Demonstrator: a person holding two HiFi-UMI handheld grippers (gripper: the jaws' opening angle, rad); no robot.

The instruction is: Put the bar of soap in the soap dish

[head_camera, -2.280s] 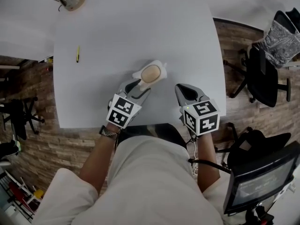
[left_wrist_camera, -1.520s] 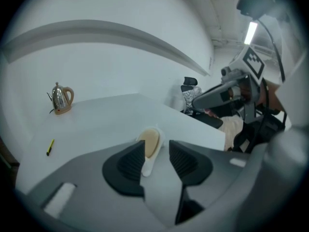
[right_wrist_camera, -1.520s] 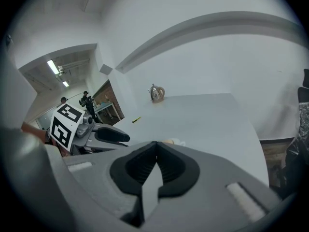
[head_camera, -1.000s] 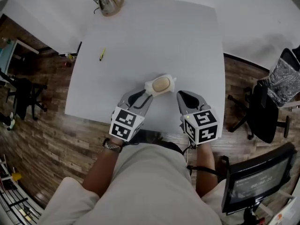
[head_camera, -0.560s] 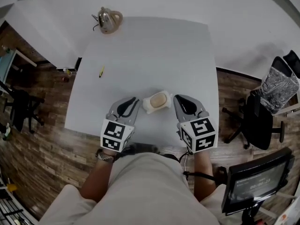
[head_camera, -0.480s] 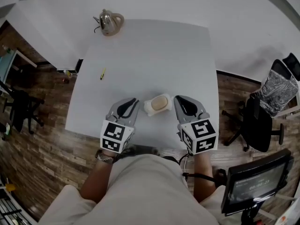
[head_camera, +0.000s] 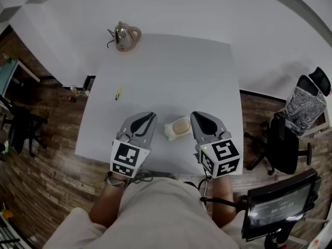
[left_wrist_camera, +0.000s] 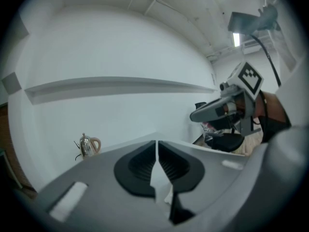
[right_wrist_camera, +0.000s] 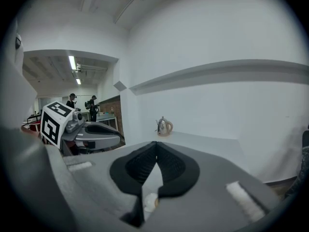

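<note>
I'm holding the left claw (head_camera: pixel 149 117) closed on nothing (jaws have just been closing), and the right claw (head_camera: pixel 196 116) is closed and empty too. The tan oval soap bar (head_camera: pixel 181 125) is sitting in the white soap dish (head_camera: pixel 169 132) on the white counter (head_camera: pixel 171 66), between both claws.

A small shiny metal kettle with a tan handle (head_camera: pixel 126 36) stands at the far left corner of the pale grey rectangular tabletop (head_camera: pixel 171 71). A thin yellow pen (head_camera: pixel 118 93) lies near the tabletop's left edge, well apart from the kettle. A plain white wall (head_camera: pixel 197 9) rises behind the tabletop, and brown wooden plank floor (head_camera: pixel 46 154) shows at both sides. On the right are a black office chair (head_camera: pixel 282 144), a crinkled silvery bundle (head_camera: pixel 303 104) resting on a second chair, and a dark flat monitor (head_camera: pixel 275 204).
</note>
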